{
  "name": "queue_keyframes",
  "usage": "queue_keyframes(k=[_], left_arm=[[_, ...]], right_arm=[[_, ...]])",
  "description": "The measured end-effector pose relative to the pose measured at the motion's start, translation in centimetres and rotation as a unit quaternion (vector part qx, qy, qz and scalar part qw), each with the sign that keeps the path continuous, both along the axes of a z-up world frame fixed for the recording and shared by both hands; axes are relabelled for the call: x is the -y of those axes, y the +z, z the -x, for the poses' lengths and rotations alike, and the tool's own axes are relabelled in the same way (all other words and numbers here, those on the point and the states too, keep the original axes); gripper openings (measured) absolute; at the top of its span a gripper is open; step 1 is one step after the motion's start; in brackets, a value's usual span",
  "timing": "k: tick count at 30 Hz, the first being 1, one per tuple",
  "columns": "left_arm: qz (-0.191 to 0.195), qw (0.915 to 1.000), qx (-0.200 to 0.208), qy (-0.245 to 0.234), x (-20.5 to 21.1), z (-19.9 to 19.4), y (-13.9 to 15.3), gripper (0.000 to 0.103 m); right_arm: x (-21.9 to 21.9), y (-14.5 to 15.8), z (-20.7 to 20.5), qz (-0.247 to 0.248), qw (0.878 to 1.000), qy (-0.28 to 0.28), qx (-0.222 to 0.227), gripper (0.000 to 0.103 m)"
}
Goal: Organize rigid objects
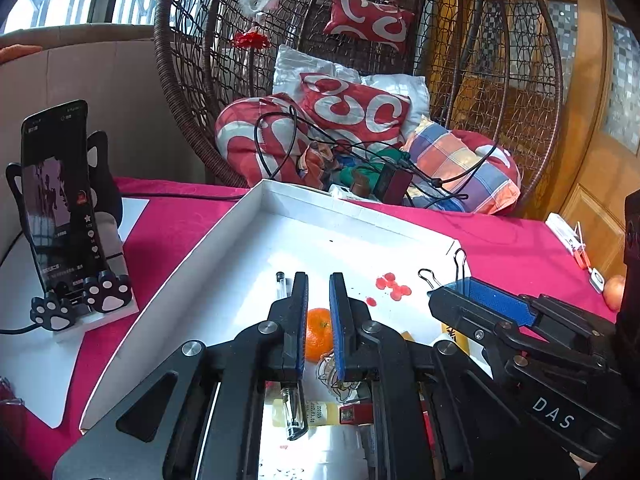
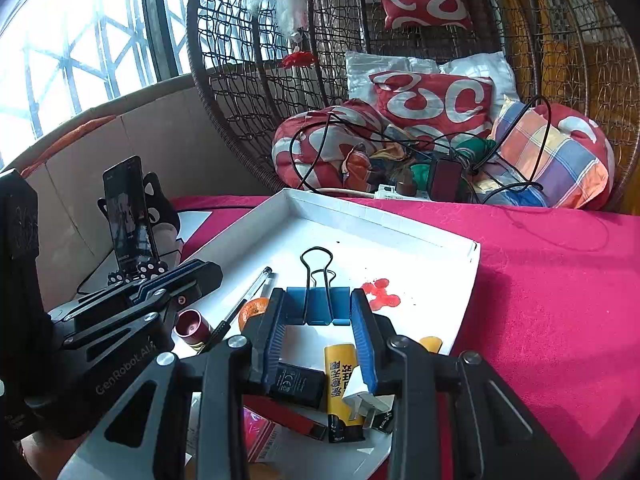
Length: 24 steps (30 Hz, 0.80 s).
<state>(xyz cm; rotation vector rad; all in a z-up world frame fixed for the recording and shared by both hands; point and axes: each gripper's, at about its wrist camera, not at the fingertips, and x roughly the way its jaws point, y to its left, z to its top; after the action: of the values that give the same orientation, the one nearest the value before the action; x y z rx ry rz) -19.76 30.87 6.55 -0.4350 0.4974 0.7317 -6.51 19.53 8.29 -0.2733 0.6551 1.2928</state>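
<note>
White tray (image 2: 460,256) on the table holds clutter. My right gripper (image 2: 319,312) fingers clamp the blue binder clip (image 2: 319,305) above it; my left gripper (image 1: 319,292) is closed, empty. Risk: the clip's smooth body slipping, landing on the mandarin (image 1: 319,334).

window (image 2: 72,52): bright daylight | wicker chair (image 1: 192,92): cushions | table (image 2: 560,280): magenta cloth

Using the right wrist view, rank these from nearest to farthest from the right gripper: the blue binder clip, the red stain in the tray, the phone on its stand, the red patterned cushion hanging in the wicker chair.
1. Blue binder clip: held between the right gripper fingers.
2. Red stain: on the tray floor just beyond, slightly right.
3. Phone: on its stand, far left, outside the tray.
4. Hanging cushion: high inside the chair, farthest.
</note>
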Motion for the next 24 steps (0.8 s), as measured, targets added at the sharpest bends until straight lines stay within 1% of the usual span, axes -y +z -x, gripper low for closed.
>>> queue_keyframes(k=[2,3,4,5,6,7,8,10,13,15,17,20,24], left_arm=[[0.003,0.9999,-0.007,0.008,0.0,-0.1,-0.1,0.031],[-0.001,0.9998,-0.011,0.016,0.1,-0.1,-0.1,0.055],[-0.01,0.9992,-0.017,0.035,0.1,0.1,-0.1,0.07],[-0.016,0.9986,-0.017,0.047,0.1,0.3,0.0,0.077],[-0.016,0.9982,-0.013,0.056,-0.1,0.7,0.1,0.085],[-0.014,0.9977,-0.008,0.065,-0.3,1.2,0.1,0.087],[-0.015,0.997,-0.008,0.076,-0.3,1.6,0.2,0.087],[-0.027,0.9949,-0.013,0.096,-0.1,2.1,0.5,0.087],[-0.037,0.993,-0.015,0.111,0.4,2.6,0.7,0.087],[-0.032,0.9931,-0.012,0.112,1.0,2.7,0.7,0.087],[-0.021,0.9946,-0.012,0.101,1.7,2.6,0.7,0.087],[-0.009,0.9973,-0.016,0.071,3.5,2.1,0.8,0.087],[-0.035,0.9955,-0.05,0.073,6.4,1.6,1.2,0.087]], right_arm=[[0.2,0.0,0.2,-0.002,1.0,-0.001,0.008,0.033],[0.3,0.0,0.3,-0.003,1.0,0.0,0.011,0.033],[0.5,0.1,0.4,-0.004,1.0,-0.001,0.017,0.04],[0.8,0.1,0.5,-0.007,1.0,-0.008,0.027,0.046],[1.0,0.1,0.4,-0.01,0.999,-0.014,0.033,0.049],[1.2,0.1,0.1,-0.014,0.999,-0.016,0.031,0.058],[1.4,0.0,-0.2,-0.013,0.999,-0.018,0.026,0.08],[1.7,-0.1,-0.5,-0.014,0.999,-0.022,0.019,0.103],[2.2,0.0,-0.3,-0.02,0.999,-0.025,0.02,0.103],[2.7,0.1,0.0,-0.026,0.999,-0.026,0.023,0.103],[3.5,0.4,0.3,-0.033,0.999,-0.03,0.028,0.103],[4.9,1.0,0.5,-0.046,0.997,-0.042,0.045,0.103],[7.0,1.6,0.5,-0.054,0.995,-0.06,0.065,0.103]])
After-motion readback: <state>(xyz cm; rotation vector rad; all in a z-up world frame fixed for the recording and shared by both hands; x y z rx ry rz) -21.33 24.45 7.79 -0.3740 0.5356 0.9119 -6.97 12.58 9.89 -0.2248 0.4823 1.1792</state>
